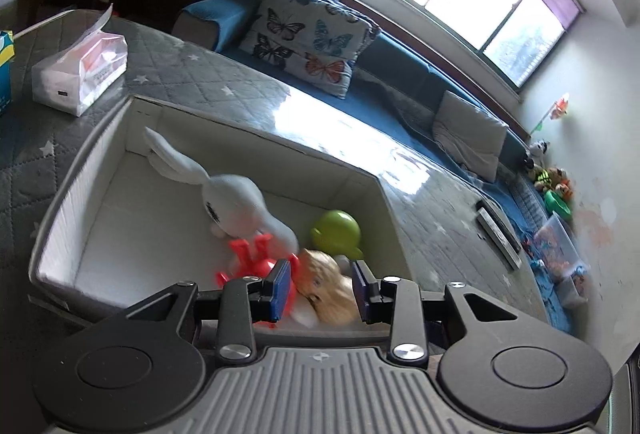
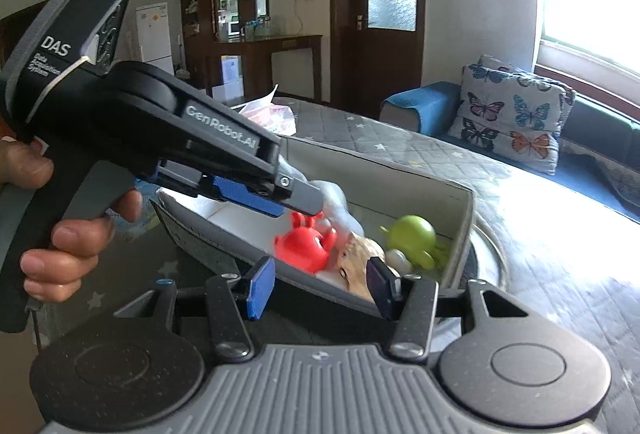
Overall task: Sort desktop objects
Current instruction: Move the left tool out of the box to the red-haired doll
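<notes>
Living room: quilted grey table bears a toy-filled box.

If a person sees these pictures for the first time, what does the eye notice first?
First the grey storage box on the quilted table, holding a white plush rabbit, a red toy and a green toy. Then the open left gripper, poised over the box's near corner above a tan toy.
</notes>
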Demonstrator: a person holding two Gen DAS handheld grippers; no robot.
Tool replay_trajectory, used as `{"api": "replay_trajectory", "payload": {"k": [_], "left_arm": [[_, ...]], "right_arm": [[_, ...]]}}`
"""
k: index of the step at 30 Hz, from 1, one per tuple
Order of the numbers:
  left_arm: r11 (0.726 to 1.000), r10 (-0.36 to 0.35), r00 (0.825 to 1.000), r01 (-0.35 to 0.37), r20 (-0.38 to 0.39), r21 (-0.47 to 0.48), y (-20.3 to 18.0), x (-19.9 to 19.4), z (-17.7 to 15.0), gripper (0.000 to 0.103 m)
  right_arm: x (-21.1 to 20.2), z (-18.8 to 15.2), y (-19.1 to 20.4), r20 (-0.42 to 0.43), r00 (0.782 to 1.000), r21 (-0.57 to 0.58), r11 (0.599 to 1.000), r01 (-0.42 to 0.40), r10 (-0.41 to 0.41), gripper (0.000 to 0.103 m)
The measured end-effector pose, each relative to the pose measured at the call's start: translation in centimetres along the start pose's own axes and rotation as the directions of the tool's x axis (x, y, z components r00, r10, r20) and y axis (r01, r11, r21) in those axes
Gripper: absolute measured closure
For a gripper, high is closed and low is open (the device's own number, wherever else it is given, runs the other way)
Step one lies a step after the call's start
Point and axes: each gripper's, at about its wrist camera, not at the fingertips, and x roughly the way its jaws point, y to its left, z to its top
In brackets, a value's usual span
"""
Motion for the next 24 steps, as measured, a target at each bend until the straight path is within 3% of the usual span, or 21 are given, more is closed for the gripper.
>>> {"api": "replay_trajectory", "payload": {"k": [9, 12, 24], "left_arm": [[0.998, -0.025, 0.999, 0.027, -0.031, 0.063, -3.2, -0.5, -3.6, 0.067], [0.995, -0.025, 0.999, 0.030, -0.048, 0.091, -4.3, -0.4, -4.7, 0.067], [0.987, -0.075, 0.985, 0.096, -0.158, 0.132, -7.6, 2.0, -8.5, 0.067]], "right_arm": [[-4.4, -3.5, -0.2, 0.014, 0.999, 0.031, 0.998, 0.052, -0.053, 0.051], [-5.4, -4.7, -0.5, 0.014, 0.997, 0.048, 0.996, 0.072, -0.073, 0.041], [-8.2, -9.2, -2.2, -0.026, 0.987, 0.111, 0.981, 0.161, -0.159, 0.040]]}}
